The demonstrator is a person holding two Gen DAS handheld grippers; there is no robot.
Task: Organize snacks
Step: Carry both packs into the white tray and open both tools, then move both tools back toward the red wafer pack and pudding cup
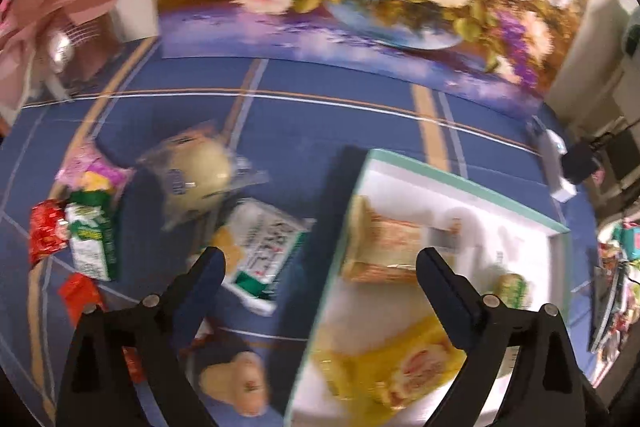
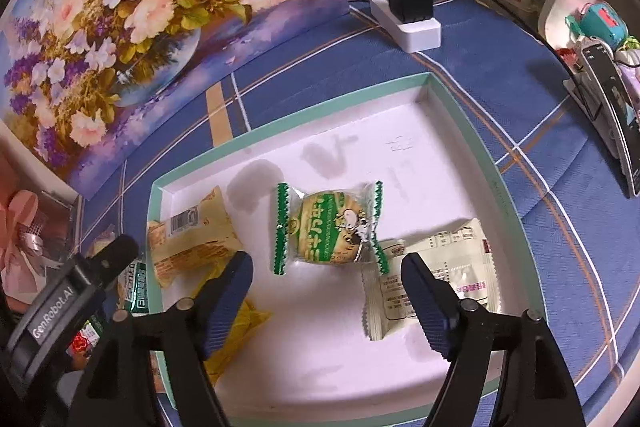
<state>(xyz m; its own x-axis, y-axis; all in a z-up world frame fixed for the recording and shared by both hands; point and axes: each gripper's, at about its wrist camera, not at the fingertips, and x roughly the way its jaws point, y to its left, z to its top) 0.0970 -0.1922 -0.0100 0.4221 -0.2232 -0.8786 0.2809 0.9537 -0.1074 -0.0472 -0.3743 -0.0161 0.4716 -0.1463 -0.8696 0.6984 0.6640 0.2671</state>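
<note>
A shallow white box with a teal rim lies on the blue cloth. In it are a green-and-white round snack, a tan cracker pack, a yellow pack and a pale pack. My right gripper is open and empty, just above the box, near the green snack. My left gripper is open and empty, over the box's left rim. Loose snacks lie left of the box: a round clear-wrapped bun, a green-white pack, a green carton-like pack, red wrappers.
A flower painting leans at the back. A white power strip with a black charger sits behind the box. A phone on a stand is at the right. A pink bow gift box is at the left.
</note>
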